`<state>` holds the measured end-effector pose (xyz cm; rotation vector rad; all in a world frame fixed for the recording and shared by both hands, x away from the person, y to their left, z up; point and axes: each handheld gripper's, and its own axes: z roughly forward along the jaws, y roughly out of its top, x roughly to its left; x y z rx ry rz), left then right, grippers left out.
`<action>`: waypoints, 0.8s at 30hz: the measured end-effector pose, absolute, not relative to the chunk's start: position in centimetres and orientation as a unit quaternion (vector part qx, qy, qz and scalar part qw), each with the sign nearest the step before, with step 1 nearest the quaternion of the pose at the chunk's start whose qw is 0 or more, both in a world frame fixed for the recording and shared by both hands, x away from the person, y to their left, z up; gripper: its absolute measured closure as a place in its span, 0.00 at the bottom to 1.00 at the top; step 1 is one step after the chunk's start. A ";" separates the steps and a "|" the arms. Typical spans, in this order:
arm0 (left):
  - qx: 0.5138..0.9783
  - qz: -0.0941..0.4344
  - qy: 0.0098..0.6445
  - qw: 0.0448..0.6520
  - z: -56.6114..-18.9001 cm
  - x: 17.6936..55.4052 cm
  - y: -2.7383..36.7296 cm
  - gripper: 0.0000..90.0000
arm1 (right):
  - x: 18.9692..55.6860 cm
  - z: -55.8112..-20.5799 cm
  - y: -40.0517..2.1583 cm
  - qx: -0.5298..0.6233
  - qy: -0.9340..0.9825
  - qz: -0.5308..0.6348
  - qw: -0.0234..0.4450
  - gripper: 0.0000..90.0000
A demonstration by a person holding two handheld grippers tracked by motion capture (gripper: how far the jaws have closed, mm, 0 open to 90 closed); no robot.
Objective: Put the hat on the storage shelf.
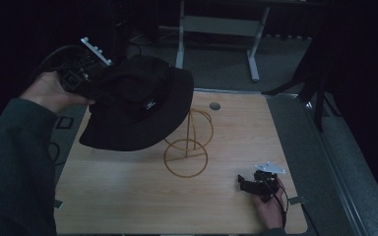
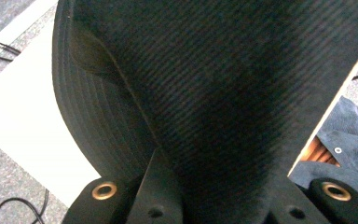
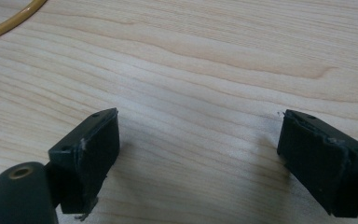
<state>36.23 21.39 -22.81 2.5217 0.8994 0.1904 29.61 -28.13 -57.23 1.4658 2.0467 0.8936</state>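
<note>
My left claw (image 1: 81,73) pinches the black hat (image 1: 138,103) by its brim, lifted above the wire stand (image 1: 187,147); right claw (image 1: 251,184) rests wide, empty on the tabletop (image 1: 128,196).

Brightness, high view: dim overall; the room beyond the table (image 1: 142,196) falls to near black.
Brightness, gripper views: far brighter and evenly lit.
Shadows: soft and short on the wood just ahead of the right gripper (image 3: 198,158), under each jaw.
Glare: pale tabletop left of the left gripper (image 2: 223,205) is washed out to white.
Focus: hat (image 2: 223,93) fabric close to the jaws is soft; the weave sharpens farther ahead.
Noise: grainy in the high view's dark areas.
</note>
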 end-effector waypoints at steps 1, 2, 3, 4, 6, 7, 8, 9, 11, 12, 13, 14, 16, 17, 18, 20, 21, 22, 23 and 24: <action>0.916 0.068 0.324 0.226 -22.8 36.3 21.0 0.98 | 29.6 -57.2 -28.1 0.534 0.745 0.325 0.233 0.14; 0.916 0.068 0.324 0.226 -22.8 36.3 21.0 0.98 | 29.6 -57.2 -28.1 0.534 0.745 0.325 0.233 0.14; 0.918 0.068 0.321 0.223 -22.8 36.5 20.5 0.98 | 29.6 -57.2 -28.1 0.534 0.745 0.325 0.233 0.14; 0.918 0.068 0.320 0.222 -22.7 36.6 20.2 0.98 | 29.6 -57.2 -28.1 0.534 0.745 0.325 0.233 0.14; 0.919 0.068 0.319 0.221 -22.7 36.7 19.8 0.98 | 29.6 -57.2 -28.1 0.534 0.745 0.325 0.233 0.14; 0.920 0.068 0.318 0.220 -22.6 36.8 19.6 0.98 | 29.6 -57.2 -28.1 0.534 0.745 0.325 0.233 0.14; 0.920 0.068 0.318 0.220 -22.6 36.8 19.6 0.98 | 29.6 -57.2 -28.1 0.534 0.745 0.325 0.233 0.14; 0.921 0.068 0.315 0.220 -22.6 37.0 19.1 0.98 | 29.6 -57.2 -28.1 0.534 0.745 0.325 0.233 0.14; 0.922 0.066 0.312 0.220 -22.5 37.2 18.6 0.98 | 29.6 -57.2 -28.1 0.533 0.745 0.325 0.233 0.14; 0.922 0.066 0.312 0.220 -22.5 37.2 18.6 0.98 | 29.6 -57.2 -28.1 0.533 0.745 0.325 0.233 0.14; 0.924 0.064 0.307 0.219 -22.5 37.4 18.0 0.98 | 29.6 -57.2 -28.1 0.533 0.745 0.325 0.233 0.14; 0.924 0.063 0.306 0.218 -22.5 37.4 17.7 0.98 | 29.6 -57.2 -28.1 0.533 0.746 0.325 0.233 0.14; 0.925 0.062 0.305 0.218 -22.4 37.5 17.5 0.98 | 29.6 -57.2 -28.1 0.533 0.745 0.325 0.233 0.14; 0.927 0.062 0.301 0.217 -22.4 37.6 17.0 0.98 | 29.6 -57.2 -28.1 0.532 0.746 0.326 0.233 0.14; 0.927 0.062 0.300 0.215 -22.4 37.7 16.7 0.98 | 29.6 -57.2 -28.1 0.532 0.746 0.326 0.233 0.14; 0.928 0.062 0.299 0.215 -22.4 37.7 16.5 0.98 | 29.6 -57.2 -28.1 0.532 0.746 0.326 0.233 0.14; 0.929 0.062 0.298 0.211 -22.4 37.9 16.1 0.98 | 29.6 -57.2 -28.1 0.532 0.746 0.326 0.233 0.14; 0.929 0.062 0.298 0.211 -22.4 37.9 16.1 0.98 | 29.6 -57.2 -28.1 0.532 0.746 0.326 0.233 0.14; 0.930 0.061 0.296 0.209 -22.4 38.0 15.7 0.98 | 29.6 -57.2 -28.1 0.532 0.746 0.326 0.233 0.14; 0.930 0.061 0.296 0.209 -22.4 38.0 15.7 0.98 | 29.6 -57.2 -28.1 0.531 0.746 0.326 0.233 0.14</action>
